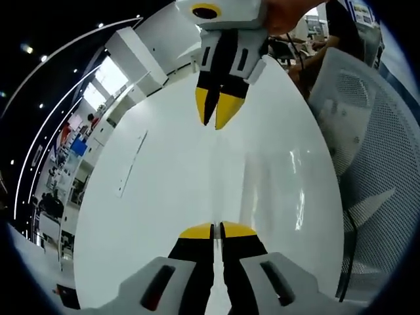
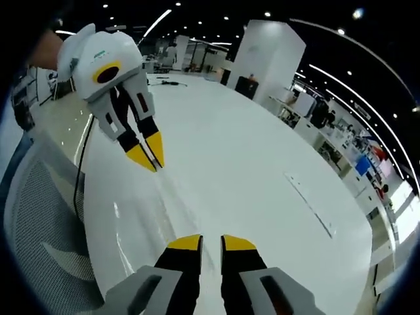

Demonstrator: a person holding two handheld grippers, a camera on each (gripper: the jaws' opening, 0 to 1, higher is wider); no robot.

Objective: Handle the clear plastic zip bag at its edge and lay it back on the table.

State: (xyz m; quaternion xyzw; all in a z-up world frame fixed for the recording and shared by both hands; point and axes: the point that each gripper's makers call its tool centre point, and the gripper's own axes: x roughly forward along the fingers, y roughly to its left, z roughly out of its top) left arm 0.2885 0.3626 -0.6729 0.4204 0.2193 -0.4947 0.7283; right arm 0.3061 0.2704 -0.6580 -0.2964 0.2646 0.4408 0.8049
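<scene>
A glossy white table point(image 1: 164, 197) carries what seems a clear plastic zip bag point(image 1: 272, 190), lying flat.

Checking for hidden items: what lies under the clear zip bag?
Through the clear zip bag the white table shows, crossed by glare streaks, with nothing else visible beneath. The bag's edge at the left gripper is covered by its jaws.

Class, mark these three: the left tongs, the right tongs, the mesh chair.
Left tongs point(image 1: 216, 230), left gripper view, between tips.
Right tongs point(image 2: 211, 243), right gripper view, between tips.
Mesh chair point(image 1: 377, 170), left gripper view, backrest.
</scene>
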